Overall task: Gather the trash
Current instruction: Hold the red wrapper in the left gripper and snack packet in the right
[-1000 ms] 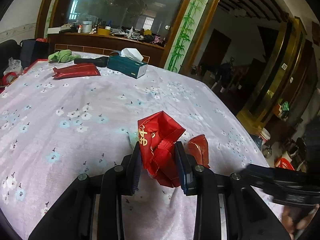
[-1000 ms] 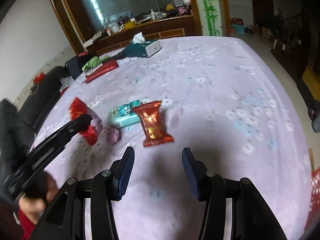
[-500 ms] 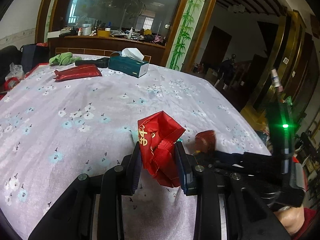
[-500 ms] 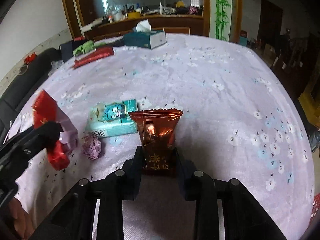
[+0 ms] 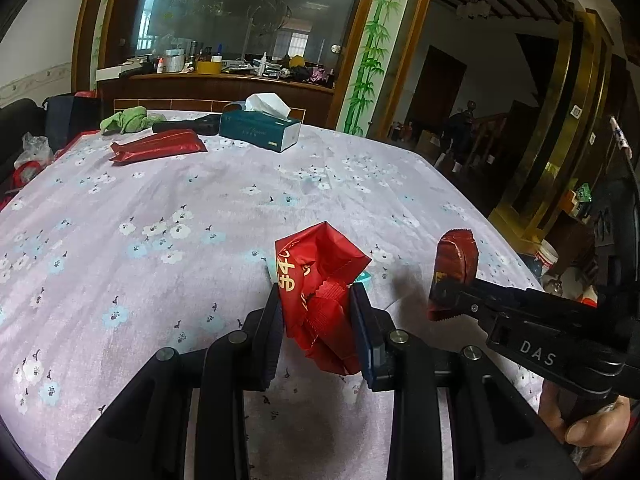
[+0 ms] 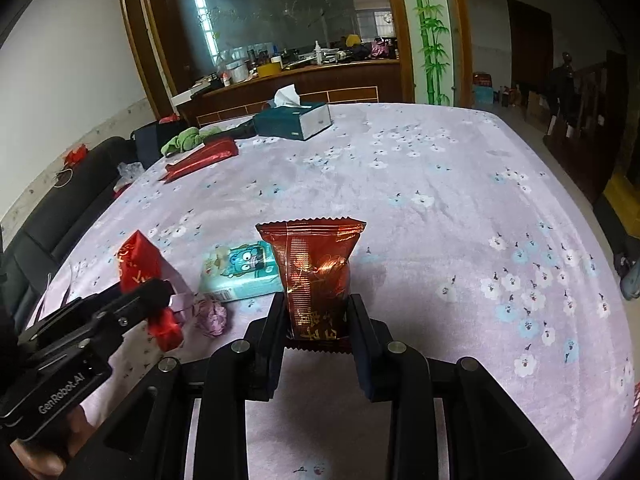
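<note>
Above the bedspread (image 6: 440, 184), both grippers (image 5: 318, 316) (image 6: 316, 316) clamp wrappers (image 5: 320, 280) (image 6: 316, 276).

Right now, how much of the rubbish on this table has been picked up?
Two pieces are in hand: the left gripper clamps a crumpled red wrapper, the right gripper a dark red snack packet. Still on the cloth: a teal tissue pack, a pink paper ball, and a long red packet farther back. No bin shows.

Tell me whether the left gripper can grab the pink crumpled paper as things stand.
Probably not yet: the left gripper is shut on a red wrapper, so its jaws are full. The pink paper itself lies uncovered on the table.
</note>
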`<state>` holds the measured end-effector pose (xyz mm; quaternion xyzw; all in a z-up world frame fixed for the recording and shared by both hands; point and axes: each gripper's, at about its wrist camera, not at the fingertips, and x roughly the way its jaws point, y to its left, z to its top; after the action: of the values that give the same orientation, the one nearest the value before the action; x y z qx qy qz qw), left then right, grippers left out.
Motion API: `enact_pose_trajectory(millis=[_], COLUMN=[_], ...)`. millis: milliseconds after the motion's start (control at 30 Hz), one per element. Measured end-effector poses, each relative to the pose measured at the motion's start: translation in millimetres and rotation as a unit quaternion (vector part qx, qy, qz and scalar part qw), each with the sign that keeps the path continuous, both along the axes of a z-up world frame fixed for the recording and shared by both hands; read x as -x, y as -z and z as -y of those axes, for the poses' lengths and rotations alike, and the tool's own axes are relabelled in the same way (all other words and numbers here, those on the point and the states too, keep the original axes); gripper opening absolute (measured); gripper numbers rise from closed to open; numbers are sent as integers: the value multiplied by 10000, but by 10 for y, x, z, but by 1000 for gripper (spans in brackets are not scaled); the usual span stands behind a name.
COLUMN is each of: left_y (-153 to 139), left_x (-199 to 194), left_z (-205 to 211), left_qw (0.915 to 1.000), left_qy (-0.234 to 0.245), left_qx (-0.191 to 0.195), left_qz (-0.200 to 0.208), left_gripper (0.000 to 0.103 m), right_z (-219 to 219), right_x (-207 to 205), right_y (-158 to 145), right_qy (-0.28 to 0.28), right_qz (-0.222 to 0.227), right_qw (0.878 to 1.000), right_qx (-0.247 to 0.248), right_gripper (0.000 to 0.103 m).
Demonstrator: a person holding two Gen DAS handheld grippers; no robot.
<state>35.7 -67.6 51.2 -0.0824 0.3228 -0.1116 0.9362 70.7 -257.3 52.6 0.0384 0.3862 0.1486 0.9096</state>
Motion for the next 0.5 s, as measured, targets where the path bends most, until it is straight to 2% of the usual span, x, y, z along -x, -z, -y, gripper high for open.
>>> enact_pose_trajectory(millis=[500], left_y=[-18], left_x=[34], left_z=[22], left_qw=[9999], left_qy=[-30], left_qx=[-101], left_qz=[117], left_gripper=[30], right_z=[-33], right_x=[7], right_y=[11], right_qy=[-84], right_qz=[-35], right_qw=[10000], right_qx=[-8], right_gripper=[31])
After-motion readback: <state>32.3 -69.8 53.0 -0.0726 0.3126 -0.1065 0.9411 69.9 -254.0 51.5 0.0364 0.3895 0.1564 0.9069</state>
